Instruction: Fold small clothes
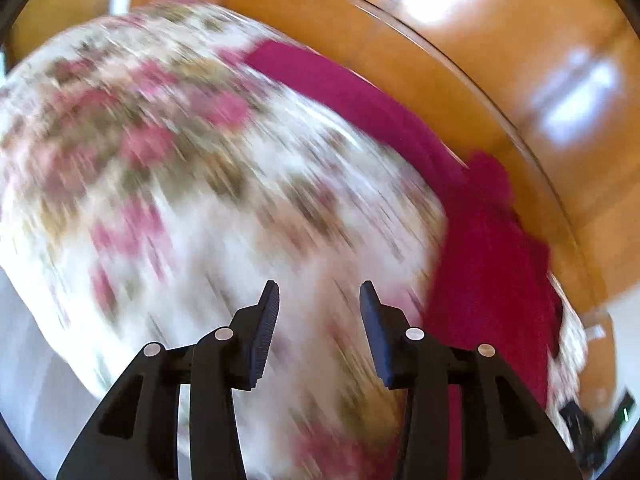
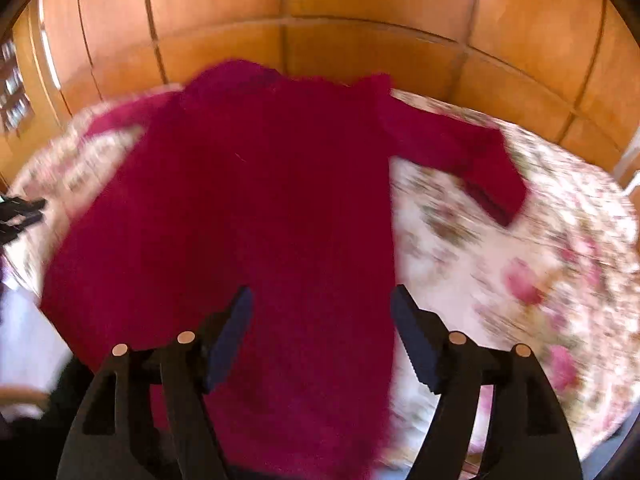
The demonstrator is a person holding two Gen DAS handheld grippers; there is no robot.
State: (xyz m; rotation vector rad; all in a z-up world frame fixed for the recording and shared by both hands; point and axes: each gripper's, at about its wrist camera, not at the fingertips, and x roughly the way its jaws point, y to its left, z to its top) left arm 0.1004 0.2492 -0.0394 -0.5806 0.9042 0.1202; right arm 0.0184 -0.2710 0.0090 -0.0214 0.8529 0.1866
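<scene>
- The left gripper [image 1: 319,296] is seen with its jaws standing apart and nothing between them — it is carried above the floral cloth [image 1: 180,168], to one side of the garment, which suggests it has no hold to keep at this point.
- From the left wrist view the magenta sweater [image 1: 484,240] is seen only as a band along the right of the floral cloth, close to the wooden wardrobe doors [image 1: 500,60]; the picture is heavily blurred, so finer detail cannot be told.
- In the right wrist view the magenta sweater [image 2: 248,208] is found spread flat on the floral cloth [image 2: 500,272], body towards the camera and neck towards the wooden wardrobe doors [image 2: 320,8]. It is judged to be laid out this way so that a fold can be started; no fold is visible yet.
- The right gripper [image 2: 322,308] is held wide open and empty over the lower part of the sweater's body, the right pad near the garment's right edge — a placing that would suit a grasp at the hem or side seam.
- One sleeve [image 2: 464,156] is seen stretched out to the right and angled downward on the cloth, so it is probably the part to be brought in first.
- At the far left edge of this view a black device [image 2: 20,212] is glimpsed; it cannot be identified with certainty.
</scene>
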